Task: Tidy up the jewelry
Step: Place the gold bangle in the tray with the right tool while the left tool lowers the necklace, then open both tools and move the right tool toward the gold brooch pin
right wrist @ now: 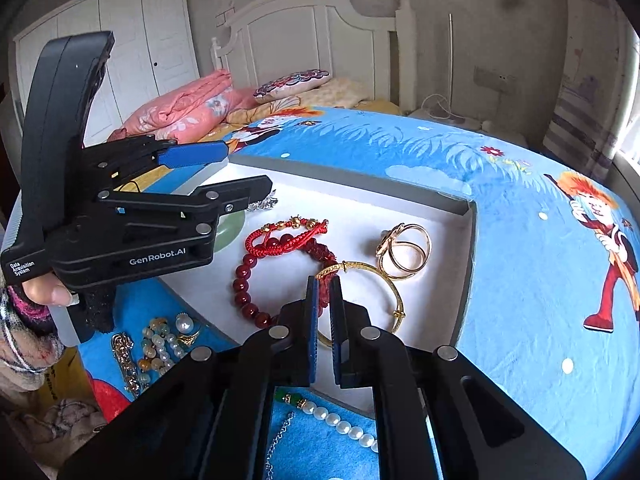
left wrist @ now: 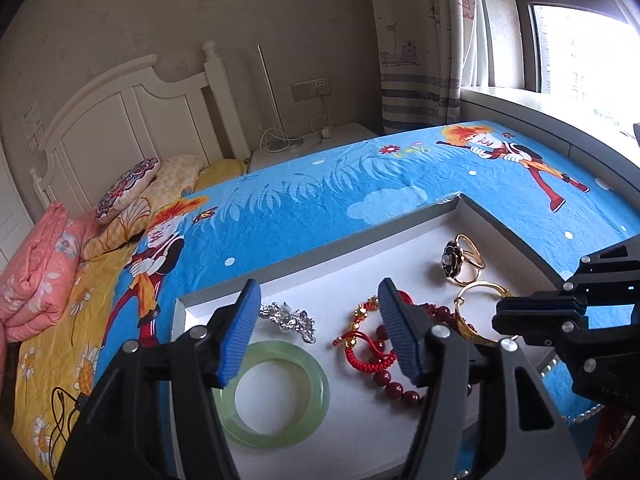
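Hovering over the white tray on the bed, the left tool has its blue-padded fingers spread wide apart and grips nothing; below and between them lie a pale green jade bangle and a crumpled silver piece, both resting on the tray floor. The right tool reaches in from the near edge of the tray with its pads almost together, pinched on the near rim of the gold bangle, which lies tilted against a dark red bead bracelet. Next to those beads sits a red woven cord bracelet with small gold charms, touching them, and toward the far right corner of the tray stands a gold ring pair, which from the left wrist view shows a black flower on top. The tray wall rises just beside the ring and the gold bangle. Outside the tray, on the blue cartoon bedsheet, lie a string of white pearls with a green end bead under the right tool, and to the left a heap of pearl and coloured-bead pieces beside a gold chain. Further up the bed are a folded pink quilt and patterned pillows against the white headboard.
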`<state>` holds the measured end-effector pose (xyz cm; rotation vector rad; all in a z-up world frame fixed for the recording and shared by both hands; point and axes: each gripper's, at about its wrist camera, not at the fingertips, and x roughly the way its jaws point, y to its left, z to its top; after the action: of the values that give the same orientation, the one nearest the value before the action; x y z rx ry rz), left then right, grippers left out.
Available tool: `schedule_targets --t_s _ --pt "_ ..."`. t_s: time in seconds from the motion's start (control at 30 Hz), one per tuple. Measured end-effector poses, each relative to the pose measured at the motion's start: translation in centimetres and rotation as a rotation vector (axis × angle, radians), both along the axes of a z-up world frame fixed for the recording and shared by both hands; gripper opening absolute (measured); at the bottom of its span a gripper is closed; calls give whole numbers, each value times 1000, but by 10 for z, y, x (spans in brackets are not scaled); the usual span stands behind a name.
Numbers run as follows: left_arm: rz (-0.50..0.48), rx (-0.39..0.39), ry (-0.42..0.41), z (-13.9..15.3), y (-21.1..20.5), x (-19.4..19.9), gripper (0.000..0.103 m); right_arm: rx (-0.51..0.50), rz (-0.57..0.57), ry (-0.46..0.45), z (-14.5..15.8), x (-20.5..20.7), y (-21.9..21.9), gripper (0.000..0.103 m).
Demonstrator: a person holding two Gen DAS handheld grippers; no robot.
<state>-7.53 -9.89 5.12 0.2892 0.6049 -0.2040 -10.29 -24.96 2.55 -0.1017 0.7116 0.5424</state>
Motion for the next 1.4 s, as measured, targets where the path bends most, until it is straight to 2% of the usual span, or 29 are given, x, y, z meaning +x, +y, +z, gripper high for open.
schedule_targets --t_s 0.17,0.23,0.3,0.33,0.4,0.53,0.7,0.8,0.9,1.0,1.1,1.17,1.3,1.4 --pt "10 -4 7 -2 5 0 61 3 -9 -4 1 0 -1 8" --pt "13 -6 5 -2 7 0 63 4 -14 -5 2 0 -2 15" --pt "18 -4 1 -2 9 -3 67 10 -22 -16 6 -2 -3 44" --pt "20 -2 0 -2 10 -4 68 16 -21 -27 9 -5 -4 48" --pt "27 -3 -4 -1 15 -10 71 18 -14 -50 17 -13 -3 49" --pt "68 -54 -16 3 37 -33 86 31 -2 -91 30 -37 -2 51" --pt "186 -138 -65 2 86 -63 101 52 14 -118 33 -65 -2 70" --pt "281 -181 -76 -2 123 -68 101 37 19 -102 27 -71 2 73" --pt "340 -232 -37 -12 155 -64 101 21 20 -80 18 -73 8 73" --pt "342 -369 22 -18 181 -62 101 13 55 -61 11 -81 18 73" --pt "328 -445 51 -23 192 -60 101 -34 158 -66 3 -99 40 73" --pt "328 -462 74 -26 193 -58 101 -75 235 -80 -1 -112 61 72" --pt "317 -454 75 -26 188 -57 101 -129 367 -86 -6 -126 102 55" --pt "308 -446 70 -26 184 -57 101 -183 403 -79 -12 -124 122 52"
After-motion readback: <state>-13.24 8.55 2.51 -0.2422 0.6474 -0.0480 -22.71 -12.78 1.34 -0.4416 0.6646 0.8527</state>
